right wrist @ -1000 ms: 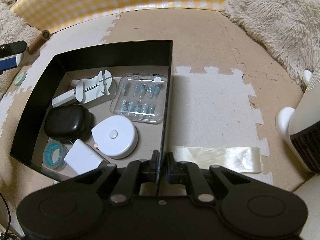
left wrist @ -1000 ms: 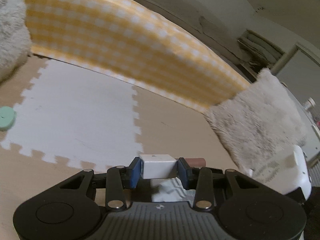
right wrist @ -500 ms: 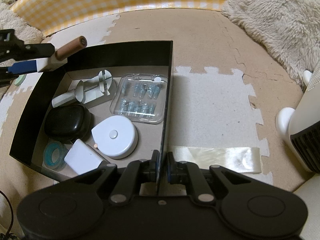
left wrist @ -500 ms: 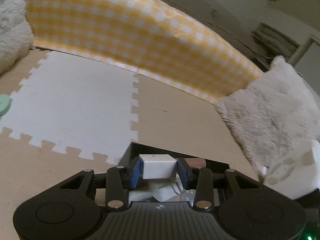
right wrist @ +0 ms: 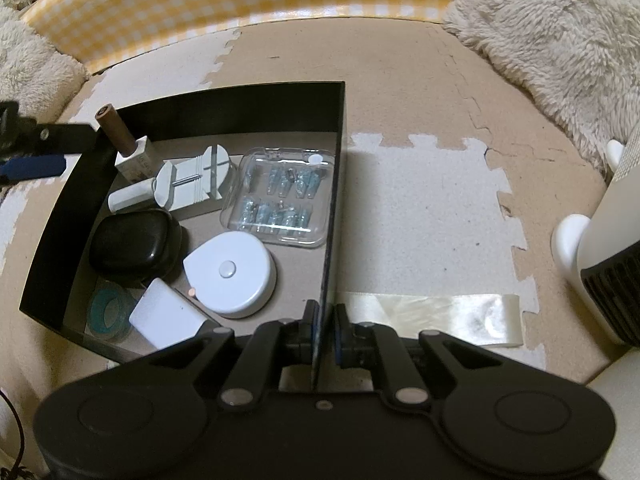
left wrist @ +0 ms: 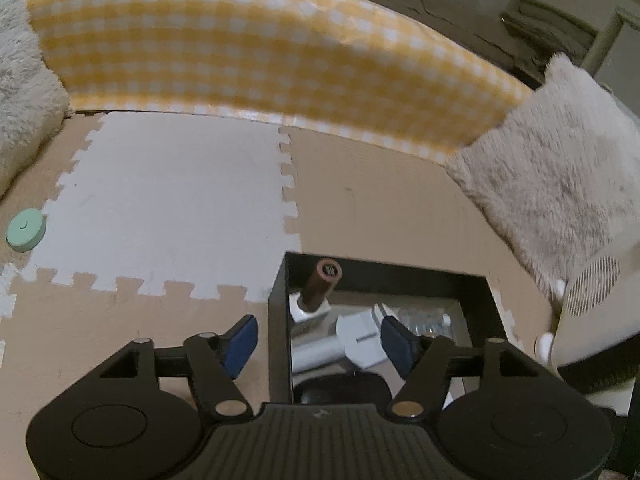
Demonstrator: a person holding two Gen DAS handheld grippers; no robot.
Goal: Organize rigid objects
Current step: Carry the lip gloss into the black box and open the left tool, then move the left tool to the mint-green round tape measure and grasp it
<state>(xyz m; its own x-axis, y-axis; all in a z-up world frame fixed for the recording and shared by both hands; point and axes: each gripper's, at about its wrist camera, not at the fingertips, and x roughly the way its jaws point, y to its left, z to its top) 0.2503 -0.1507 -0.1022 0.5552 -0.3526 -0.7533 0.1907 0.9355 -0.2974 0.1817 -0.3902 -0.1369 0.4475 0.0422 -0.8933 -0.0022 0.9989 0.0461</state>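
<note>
A white block with a brown cylinder leans in the back left corner of the black box; the right wrist view shows the same block free of any grip. My left gripper hangs above that corner. Its jaws are opening, with only the box's left wall below the gap between them. One of its fingers shows at the left edge of the right wrist view. My right gripper is shut on the box's right wall.
The box also holds a white tool, a clear plastic case, a black case, a white round device and a teal tape roll. A green disc lies on the mat. A white appliance stands to the right.
My left gripper moved over the box, opened and let go of the white block with the brown cylinder, which now rests in the box's corner. The right gripper kept still.
</note>
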